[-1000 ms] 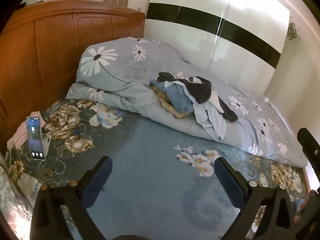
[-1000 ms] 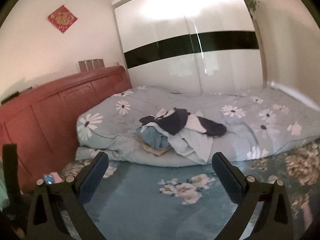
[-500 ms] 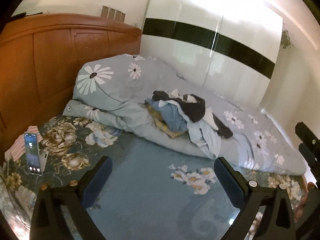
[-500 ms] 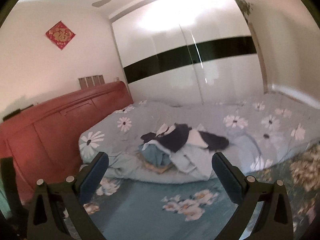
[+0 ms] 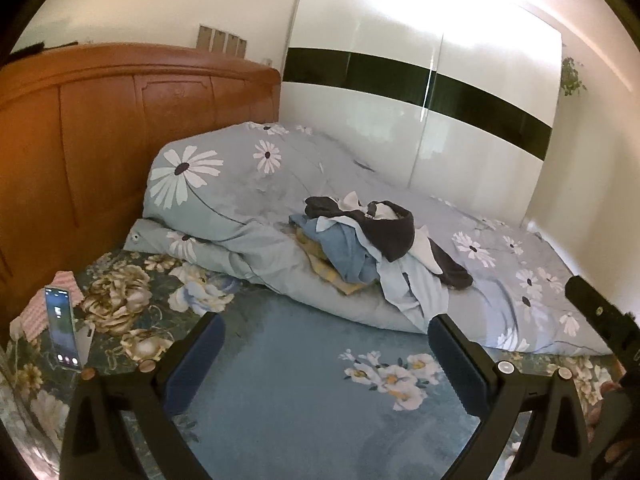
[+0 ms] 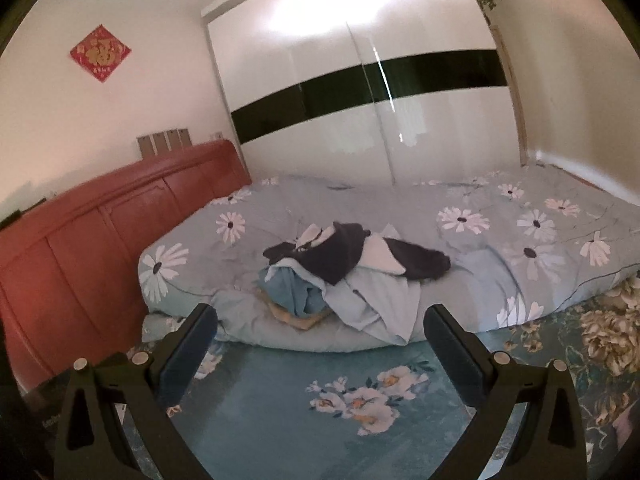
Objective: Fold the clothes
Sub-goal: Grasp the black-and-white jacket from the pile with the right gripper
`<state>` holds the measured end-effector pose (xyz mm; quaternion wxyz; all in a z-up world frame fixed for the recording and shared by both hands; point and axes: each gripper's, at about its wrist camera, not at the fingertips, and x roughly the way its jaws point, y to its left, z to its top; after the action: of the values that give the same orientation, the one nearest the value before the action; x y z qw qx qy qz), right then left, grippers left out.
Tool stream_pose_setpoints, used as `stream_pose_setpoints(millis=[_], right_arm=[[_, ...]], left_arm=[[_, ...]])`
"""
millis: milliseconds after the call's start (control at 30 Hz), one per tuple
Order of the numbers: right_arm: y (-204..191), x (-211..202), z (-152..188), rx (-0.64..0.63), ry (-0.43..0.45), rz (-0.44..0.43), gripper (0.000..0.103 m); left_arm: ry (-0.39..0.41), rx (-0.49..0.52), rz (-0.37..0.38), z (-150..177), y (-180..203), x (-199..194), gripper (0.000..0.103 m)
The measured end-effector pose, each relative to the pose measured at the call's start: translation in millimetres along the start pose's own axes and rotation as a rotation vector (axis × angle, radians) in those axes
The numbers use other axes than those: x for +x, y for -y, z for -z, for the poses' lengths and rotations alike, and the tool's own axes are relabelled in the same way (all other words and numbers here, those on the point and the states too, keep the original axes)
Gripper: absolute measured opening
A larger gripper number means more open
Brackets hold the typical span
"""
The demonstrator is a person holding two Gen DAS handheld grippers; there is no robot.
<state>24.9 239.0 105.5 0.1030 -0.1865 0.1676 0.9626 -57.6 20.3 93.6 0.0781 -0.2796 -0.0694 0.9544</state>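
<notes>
A heap of clothes (image 5: 372, 252) lies on the folded grey daisy-print quilt (image 5: 240, 196): a black-and-white garment (image 5: 394, 228) on top, blue (image 5: 344, 252) and pale blue pieces under it, something yellow at the bottom. The right wrist view shows the same heap of clothes (image 6: 344, 276) straight ahead. My left gripper (image 5: 326, 352) is open and empty over the blue floral bedsheet (image 5: 296, 392), well short of the heap. My right gripper (image 6: 320, 344) is also open and empty, likewise apart from the clothes. The right gripper's body (image 5: 600, 320) shows at the right edge of the left view.
A phone (image 5: 60, 330) stands propped by a pink cloth (image 5: 40, 308) at the left of the bed. A wooden headboard (image 5: 120, 128) runs along the left. White wardrobe doors (image 5: 420, 100) with a black stripe close off the far side. The quilt (image 6: 520, 240) covers the back half of the bed.
Both views have tilted upward and drawn back a little, so more wall and wardrobe show and the heap sits lower in frame. Both grippers stay open and empty.
</notes>
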Motion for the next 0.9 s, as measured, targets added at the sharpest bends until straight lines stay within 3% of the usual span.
stream_pose_setpoints(millis=[133, 333, 500, 667, 900], right_arm=[[4, 17, 3, -0.002, -0.037, 0.000, 0.103], [11, 65, 15, -0.007, -0.158, -0.012, 0.103], [15, 122, 21, -0.088, -0.294, 0.010, 0.103], [21, 185, 14, -0.124, -0.396, -0.022, 0.103], [25, 278, -11, -0.142, -0.483, -0.022, 0.103]], left_arm=[[-0.021, 0.005, -0.017, 3, -1, 19, 0.103], [-0.134, -0.013, -0.016, 23, -8, 74, 0.103], [-0.213, -0.115, -0.042, 44, -21, 125, 0.103], [-0.251, -0.222, -0.088, 63, -40, 173, 0.103], [-0.274, -0.303, -0.045, 94, -58, 217, 0.103]])
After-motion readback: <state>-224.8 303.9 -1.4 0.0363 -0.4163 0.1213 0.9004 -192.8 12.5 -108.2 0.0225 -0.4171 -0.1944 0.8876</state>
